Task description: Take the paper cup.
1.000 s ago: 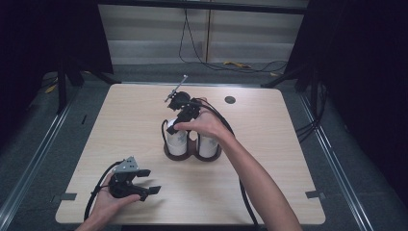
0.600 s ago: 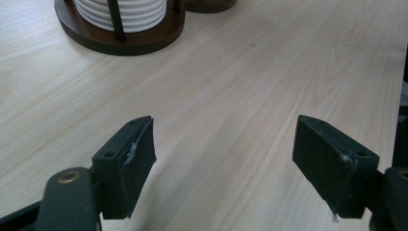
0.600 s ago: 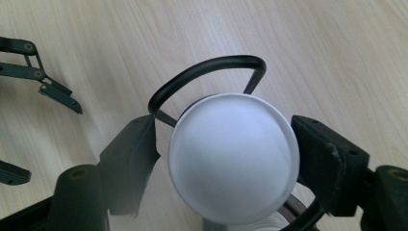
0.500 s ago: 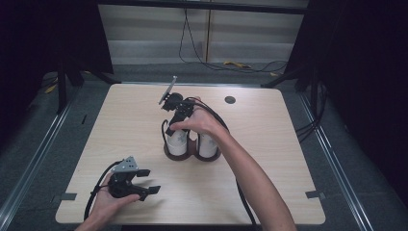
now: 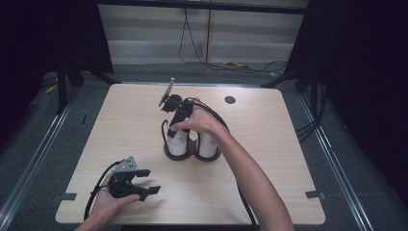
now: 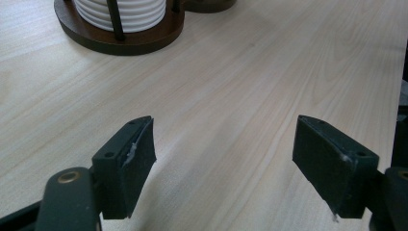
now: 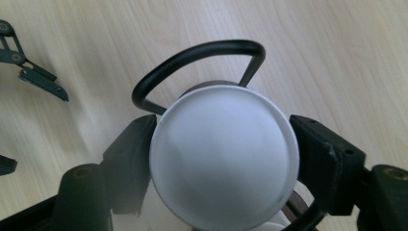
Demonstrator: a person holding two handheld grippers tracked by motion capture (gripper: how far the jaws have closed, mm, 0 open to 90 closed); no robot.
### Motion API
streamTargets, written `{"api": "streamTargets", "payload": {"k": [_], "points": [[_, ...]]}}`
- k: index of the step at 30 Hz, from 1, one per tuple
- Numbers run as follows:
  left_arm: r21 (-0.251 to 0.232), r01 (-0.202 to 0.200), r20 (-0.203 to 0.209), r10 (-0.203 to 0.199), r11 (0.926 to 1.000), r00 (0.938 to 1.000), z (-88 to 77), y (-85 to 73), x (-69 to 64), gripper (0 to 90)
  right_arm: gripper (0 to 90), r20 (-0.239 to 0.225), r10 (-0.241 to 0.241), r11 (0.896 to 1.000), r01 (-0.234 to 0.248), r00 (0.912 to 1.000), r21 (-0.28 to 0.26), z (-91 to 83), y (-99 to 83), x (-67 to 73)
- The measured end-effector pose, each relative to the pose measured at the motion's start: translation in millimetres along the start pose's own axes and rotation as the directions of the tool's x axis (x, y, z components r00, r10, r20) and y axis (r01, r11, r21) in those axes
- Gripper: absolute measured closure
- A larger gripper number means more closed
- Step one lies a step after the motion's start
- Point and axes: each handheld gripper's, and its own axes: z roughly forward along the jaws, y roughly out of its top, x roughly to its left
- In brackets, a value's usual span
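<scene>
- Nearest the person's edge of the table, well short of the holder, the left gripper is resting low in the left hand, jaws standing wide apart w/ nothing between them.
- In the left gripper view only bare wood is lying between the pads; the holder's dark base and a stack of white ribbed cups are sitting further ahead.
- At the holder, mid-table, two white cup stacks are standing upright side by side, black wire loops rising around them.
- The right gripper is coming down over the stack on the holder's left side, jaws bracketing the top cup at opposite sides of its rim; pads look touching or v. near, so probably gripping, not certain.
- Handling, my read: thin cup, light, easily crushed, prob. nested tight and slick. Best hold is just under the rim, gentle squeeze, lifting straight up clear of the wire loop.
- Beyond the holder, a small dark round mark is sitting nr the far edge.
</scene>
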Motion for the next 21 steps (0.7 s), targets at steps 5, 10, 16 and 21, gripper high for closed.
{"api": "streamTargets", "payload": {"k": [5, 10, 16, 21], "points": [[0.001, 0.003, -0.001, -0.003, 1.0000, 1.0000, 0.5, -0.1, 0.3, 22.8, 31.5, 0.006, -0.014, 1.000, 0.014, 0.9999, 0.025, 3.6, 1.1, 1.6], [0.007, -0.001, 0.005, 0.001, 1.0000, 1.0000, 1.2, -0.3, -1.5, 22.8, 31.4, 0.001, -0.002, 0.999, 0.002, 1.0000, 0.037, 4.5, 1.1, 0.4], [0.003, 0.002, 0.005, -0.002, 1.0000, 1.0000, 1.0, -0.1, -0.6, 22.8, 31.2, 0.000, -0.006, 0.998, 0.006, 1.0000, 0.063, 4.6, 2.1, 0.6], [0.002, 0.005, 0.006, -0.005, 1.0000, 1.0000, 0.9, -0.2, -0.8, 22.9, 32.1, 0.006, -0.007, 0.998, 0.007, 1.0000, 0.070, 4.5, 2.4, 2.0]]}}
